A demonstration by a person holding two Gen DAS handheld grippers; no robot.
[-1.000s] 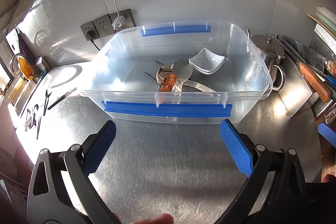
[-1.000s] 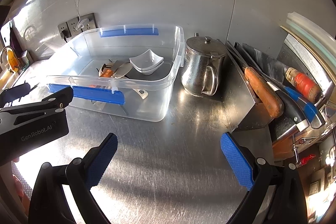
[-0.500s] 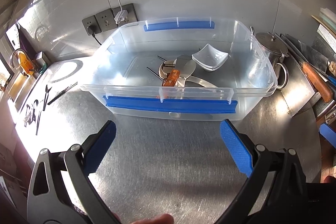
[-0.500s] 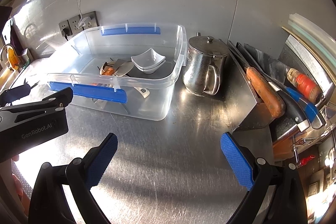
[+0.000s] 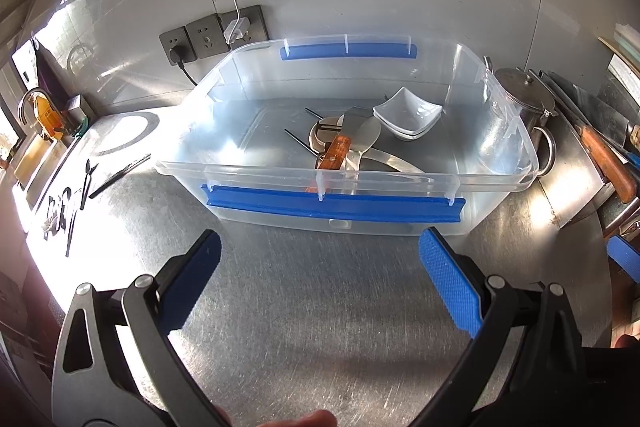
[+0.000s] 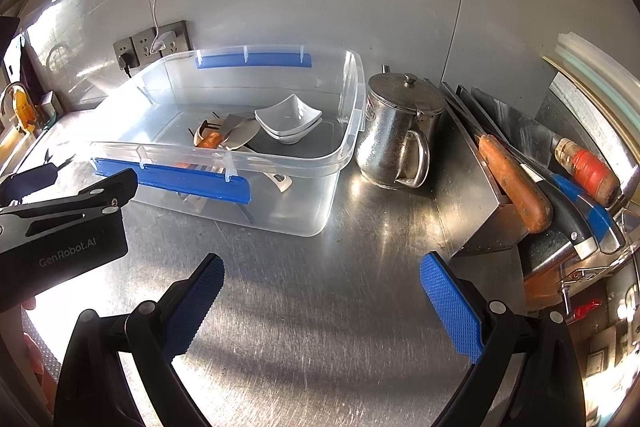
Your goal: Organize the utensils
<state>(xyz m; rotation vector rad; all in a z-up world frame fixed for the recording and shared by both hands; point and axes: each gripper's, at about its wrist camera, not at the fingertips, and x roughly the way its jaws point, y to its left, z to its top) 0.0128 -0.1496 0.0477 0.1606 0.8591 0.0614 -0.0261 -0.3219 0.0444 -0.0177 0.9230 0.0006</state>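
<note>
Black hand-held gripper [image 6: 320,301] — blue textured pads [image 6: 450,305], silver screws, "GenRobot.AI" marking

clear plastic bin [image 5: 508,147] with blue latches [image 5: 334,203]; white dishes [image 5: 408,113]; orange-brown knife handle [image 5: 336,151]; silvery steel pot [image 6: 394,135] and counter [image 6: 320,287]; fingers [image 6: 450,301] with blue dimpled pads on black arms.

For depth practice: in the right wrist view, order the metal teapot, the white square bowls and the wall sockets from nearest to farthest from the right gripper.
1. Metal teapot, ahead, right of the bin.
2. White square bowls, inside the bin.
3. Wall sockets, back left, behind the bin.
</note>
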